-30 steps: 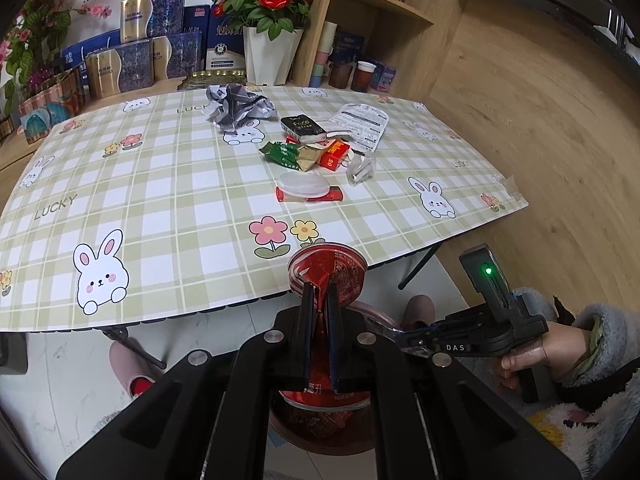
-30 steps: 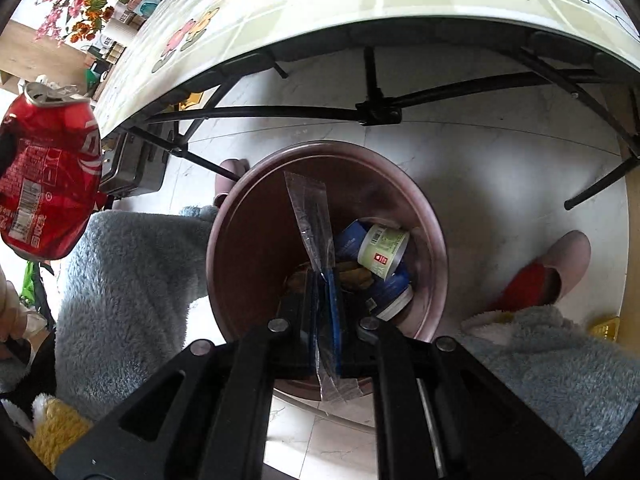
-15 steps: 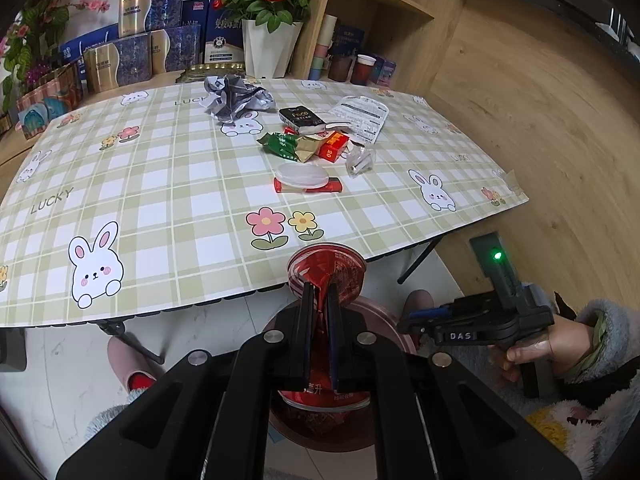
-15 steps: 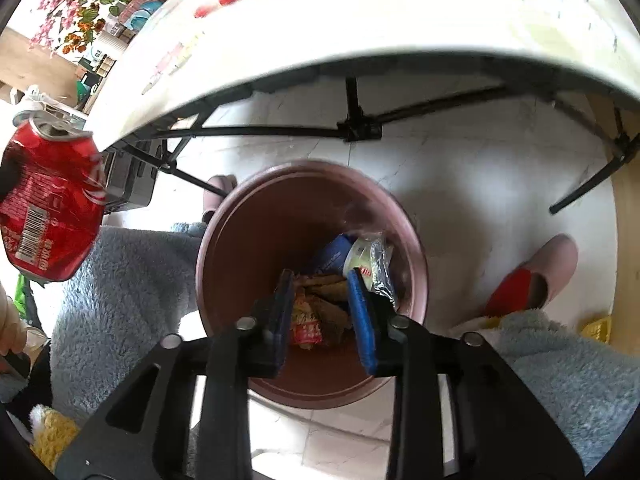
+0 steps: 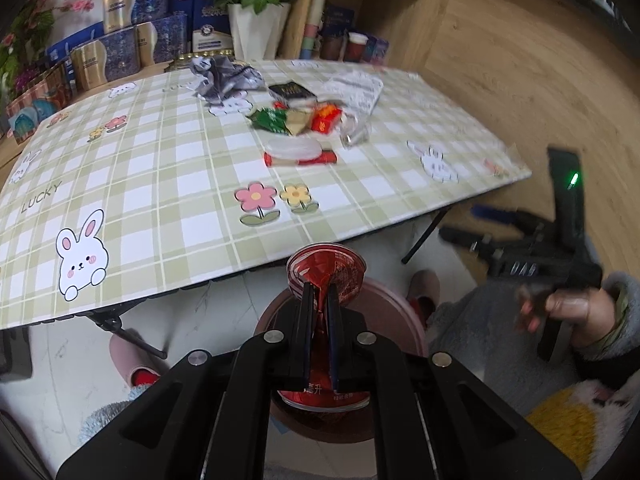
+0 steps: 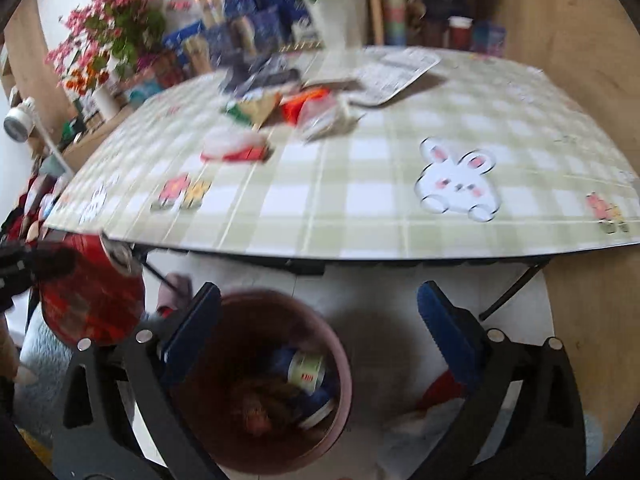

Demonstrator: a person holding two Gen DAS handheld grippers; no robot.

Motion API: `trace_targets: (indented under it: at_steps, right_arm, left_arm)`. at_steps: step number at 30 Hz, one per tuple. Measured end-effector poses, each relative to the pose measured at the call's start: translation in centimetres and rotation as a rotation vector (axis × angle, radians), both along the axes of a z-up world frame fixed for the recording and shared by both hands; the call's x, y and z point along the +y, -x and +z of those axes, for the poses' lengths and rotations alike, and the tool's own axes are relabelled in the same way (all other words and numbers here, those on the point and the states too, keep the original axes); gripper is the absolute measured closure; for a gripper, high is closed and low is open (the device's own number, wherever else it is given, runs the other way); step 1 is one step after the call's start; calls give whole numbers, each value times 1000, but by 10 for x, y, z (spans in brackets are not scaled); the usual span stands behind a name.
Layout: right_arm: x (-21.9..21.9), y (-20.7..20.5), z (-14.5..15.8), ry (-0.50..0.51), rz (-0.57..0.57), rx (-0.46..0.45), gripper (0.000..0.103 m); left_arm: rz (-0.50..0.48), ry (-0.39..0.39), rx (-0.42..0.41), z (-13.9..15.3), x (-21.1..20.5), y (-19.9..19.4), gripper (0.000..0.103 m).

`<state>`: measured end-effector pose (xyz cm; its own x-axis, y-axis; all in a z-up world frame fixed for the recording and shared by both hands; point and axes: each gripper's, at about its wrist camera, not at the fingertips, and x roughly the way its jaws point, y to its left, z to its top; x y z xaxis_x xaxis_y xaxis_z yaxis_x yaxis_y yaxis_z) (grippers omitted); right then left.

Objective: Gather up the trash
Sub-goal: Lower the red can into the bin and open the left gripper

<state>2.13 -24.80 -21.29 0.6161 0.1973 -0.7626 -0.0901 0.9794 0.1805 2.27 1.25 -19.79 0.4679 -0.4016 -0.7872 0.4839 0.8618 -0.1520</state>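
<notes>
Left wrist view: the left gripper point(image 5: 319, 316) is clamping its jaws on a crushed red can point(image 5: 325, 270), lower centre, above the brown bin point(image 5: 404, 316). Wrappers point(image 5: 298, 120) are lying on the worktop point(image 5: 160, 168), upper centre.

Right wrist view: the right gripper point(image 6: 318, 312) has just been opening; its jaws are standing wide and holding nothing, over the bin point(image 6: 340, 364) at bottom centre.

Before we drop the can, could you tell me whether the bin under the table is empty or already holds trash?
It holds trash: the bin shows a small labelled tub and crumpled wrappers at the bottom.
</notes>
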Motion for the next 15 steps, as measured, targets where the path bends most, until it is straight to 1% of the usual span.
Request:
trace_targets:
  at_steps: [3, 6, 8, 9, 12, 15]
  right_arm:
    - [-5, 3, 1, 16, -28, -31, 6]
    - [-9, 3, -4, 30, -41, -21, 6]
    - [-9, 7, -6, 27, -48, -20, 6]
    - [-10, 7, -6, 26, -52, -20, 6]
    - [-11, 10, -6, 27, -57, -24, 6]
    - [-12, 10, -9, 22, -57, -16, 6]
  left_arm:
    - [-39, -23, 21, -12, -8, 1, 96]
    - [-68, -46, 50, -28, -15, -1, 96]
    - [-77, -79, 65, -42, -20, -1, 96]
    - [-80, -101, 71, -50, -21, -1, 96]
    - [-73, -113, 127, -72, -19, -4, 96]
    - [-53, -109, 161, -79, -15, -8, 96]
